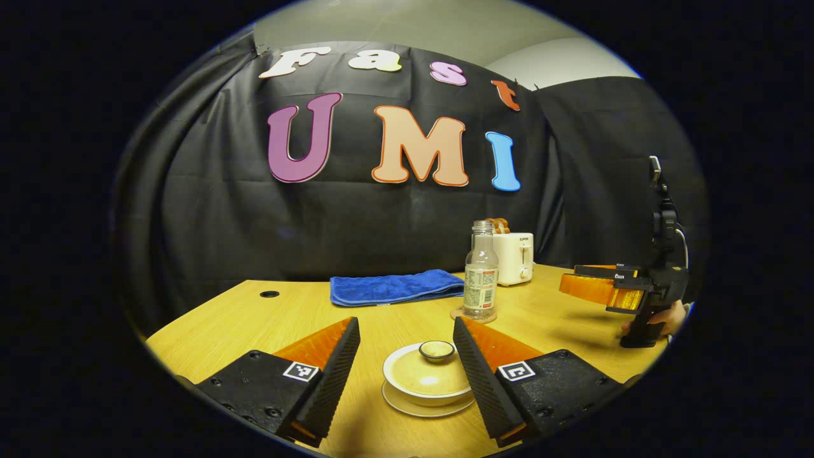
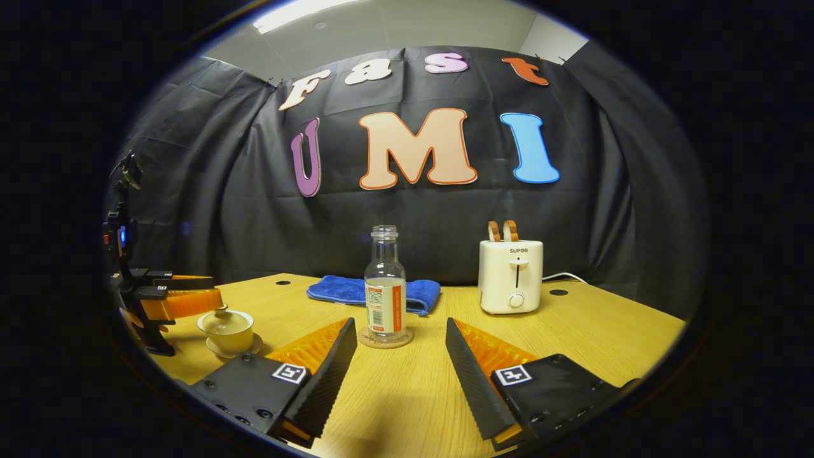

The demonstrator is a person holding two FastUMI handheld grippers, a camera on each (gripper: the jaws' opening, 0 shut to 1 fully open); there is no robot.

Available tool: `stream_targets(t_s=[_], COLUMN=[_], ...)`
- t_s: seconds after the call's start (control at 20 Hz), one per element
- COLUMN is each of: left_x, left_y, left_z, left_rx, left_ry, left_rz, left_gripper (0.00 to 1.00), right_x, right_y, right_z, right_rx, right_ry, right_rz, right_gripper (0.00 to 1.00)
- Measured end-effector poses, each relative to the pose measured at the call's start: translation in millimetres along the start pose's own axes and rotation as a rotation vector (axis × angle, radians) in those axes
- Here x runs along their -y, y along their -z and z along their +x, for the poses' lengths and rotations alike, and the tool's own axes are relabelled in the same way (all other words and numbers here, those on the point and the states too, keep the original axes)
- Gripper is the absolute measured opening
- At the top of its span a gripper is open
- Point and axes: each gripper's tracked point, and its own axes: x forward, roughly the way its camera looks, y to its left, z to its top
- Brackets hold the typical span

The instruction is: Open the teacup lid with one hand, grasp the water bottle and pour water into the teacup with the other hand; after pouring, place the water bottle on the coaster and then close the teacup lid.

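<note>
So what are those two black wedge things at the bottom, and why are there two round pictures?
Each picture comes from a camera riding on a hand-held gripper; a person holds one per hand. The wedges are each gripper's own two fingers. The left gripper hangs open around a lidded teacup on its saucer. The right gripper is open too, facing a water bottle standing on a coaster. Nothing is held. The wooden table also has a blue towel and a white toaster.
</note>
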Motion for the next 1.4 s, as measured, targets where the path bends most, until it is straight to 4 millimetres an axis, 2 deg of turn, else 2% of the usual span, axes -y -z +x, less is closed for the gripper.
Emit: stream_targets(t_s=[0.1, 0.15, 0.2, 0.25, 0.3, 0.4, 0.5, 0.6, 0.65, 0.8, 0.85, 0.9, 1.4], left_x=[-14, -19, -25, -33, -41, -55, -55, -55, -55, -55, -56, -56, -56], left_y=[0, -1, -1, -1, -1, -1, 0, 0, 0, 1, 1, 1, 1], left_z=[-8, -14, -19, -24, -29, -35, -36, -36, -36, -36, -36, -36, -36], left_rx=[-0.001, 0.002, 0.003, 0.003, 0.003, 0.001, -0.002, 0.000, 0.000, 0.002, 0.002, 0.002, 0.003], left_ry=[-0.061, -0.087, -0.116, -0.145, -0.181, -0.247, -0.262, -0.260, -0.260, -0.264, -0.267, -0.267, -0.267], left_rz=[0.001, 0.003, 0.004, 0.005, 0.006, 0.006, 0.007, 0.007, 0.006, 0.006, 0.006, 0.007, 0.007], left_gripper=[0.87, 0.87, 0.87, 0.86, 0.87, 0.87, 0.86, 0.85, 0.86, 0.85, 0.85, 0.85, 0.85], right_x=[8, 12, 13, 13, 15, 21, 20, 22, 22, 22, 22, 21, 21], right_y=[-1, -2, -1, -1, -1, -2, -1, -2, -2, -2, -2, -2, -2], right_z=[-3, -5, -6, -7, -7, -8, -9, -10, -10, -10, -11, -11, -10], right_rx=[0.003, 0.009, 0.005, 0.005, 0.007, 0.008, 0.007, 0.009, 0.008, 0.008, 0.008, 0.008, 0.009], right_ry=[0.036, 0.053, 0.061, 0.065, 0.073, 0.098, 0.099, 0.105, 0.104, 0.101, 0.100, 0.099, 0.093], right_rz=[-0.001, -0.001, -0.001, -0.001, -0.002, -0.002, -0.003, -0.004, -0.003, -0.003, -0.003, -0.003, -0.003], right_gripper=[0.91, 0.85, 0.90, 0.91, 0.84, 0.85, 0.96, 0.85, 0.91, 0.91, 0.85, 0.91, 0.91])
